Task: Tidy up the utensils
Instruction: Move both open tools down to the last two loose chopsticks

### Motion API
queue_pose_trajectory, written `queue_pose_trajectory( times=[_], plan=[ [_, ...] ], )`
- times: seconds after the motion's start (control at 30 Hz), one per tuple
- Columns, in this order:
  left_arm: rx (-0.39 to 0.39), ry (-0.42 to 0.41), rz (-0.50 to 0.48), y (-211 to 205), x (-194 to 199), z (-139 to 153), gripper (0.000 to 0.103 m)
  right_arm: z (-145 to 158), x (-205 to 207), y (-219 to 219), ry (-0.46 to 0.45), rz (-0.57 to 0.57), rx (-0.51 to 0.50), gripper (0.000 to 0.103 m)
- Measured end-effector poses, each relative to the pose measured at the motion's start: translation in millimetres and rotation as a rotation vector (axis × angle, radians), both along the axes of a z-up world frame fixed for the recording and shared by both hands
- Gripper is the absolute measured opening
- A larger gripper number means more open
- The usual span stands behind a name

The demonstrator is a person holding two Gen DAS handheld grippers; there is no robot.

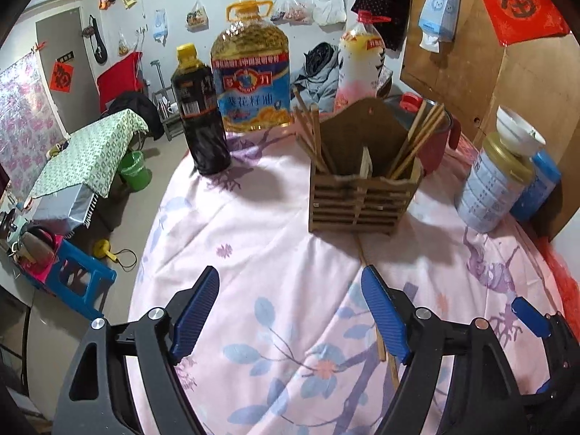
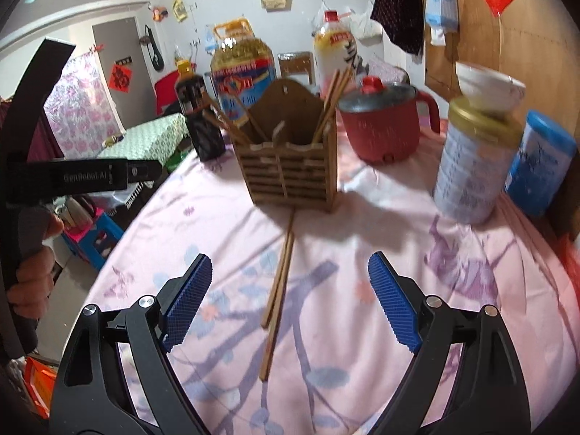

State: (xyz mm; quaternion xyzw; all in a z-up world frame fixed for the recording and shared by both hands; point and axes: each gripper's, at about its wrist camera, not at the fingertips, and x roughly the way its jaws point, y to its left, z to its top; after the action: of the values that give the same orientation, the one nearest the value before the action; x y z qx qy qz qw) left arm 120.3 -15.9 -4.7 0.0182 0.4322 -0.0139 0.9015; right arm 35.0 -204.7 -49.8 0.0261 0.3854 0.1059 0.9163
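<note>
**Bench stock: chopsticks and holder, both tongs idle**

Bench (image 2: 362,326): round top under a pink floral cloth; carries all items below.

Oil jug (image 1: 252,72): large, yellow, blue label, at the far edge behind the holder.

Tin (image 2: 471,166): pale label, gold lid, on the right, with a white bowl (image 2: 487,85) sitting on the lid. A blue canister (image 2: 540,166) stands just beside it.

Red pot (image 2: 384,127): lidded, handle to the right, behind and right of the holder.

White bottle (image 1: 360,65): red cap, far side, right of the oil jug.

Dark bottle (image 1: 201,123): yellow cap, left of the oil jug.

Holder (image 2: 293,174): slatted wooden box with two compartments and a tall back panel, standing mid-bench. Chopsticks lean out of both compartments.

Loose chopsticks (image 2: 281,282): two, lying flat on the cloth side by side, running from the holder's front base toward the near edge.

Left tongs (image 1: 290,311): jaws apart, nothing between them, near edge; the loose chopsticks pass under the right-hand finger.

Right tongs (image 2: 290,301): jaws apart, holding nothing, with the loose chopsticks lying on the cloth between the fingers.
</note>
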Motion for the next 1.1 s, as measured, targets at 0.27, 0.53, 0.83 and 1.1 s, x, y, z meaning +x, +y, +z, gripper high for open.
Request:
queue_pose_trajectory(
  times=[0.27,0.53,0.83,1.1],
  plan=[
    [-0.012,0.081,0.003,-0.8,-15.9,-45.6,0.079,-34.1,-23.4,12.0,0.049,0.053,-0.094,0.085],
    [-0.004,0.199,0.028,8.4,-37.9,-112.5,0.079,-49.7,-21.7,15.9,0.088,0.093,-0.102,0.078],
    [-0.031,0.265,0.056,23.1,-50.7,-139.6,0.079,-72.5,-14.1,11.7,0.165,0.092,-0.055,0.05],
    [-0.021,0.286,0.055,20.9,-48.8,-144.1,0.079,-86.3,-10.3,26.5,0.195,0.149,-0.084,0.049]
  ],
)
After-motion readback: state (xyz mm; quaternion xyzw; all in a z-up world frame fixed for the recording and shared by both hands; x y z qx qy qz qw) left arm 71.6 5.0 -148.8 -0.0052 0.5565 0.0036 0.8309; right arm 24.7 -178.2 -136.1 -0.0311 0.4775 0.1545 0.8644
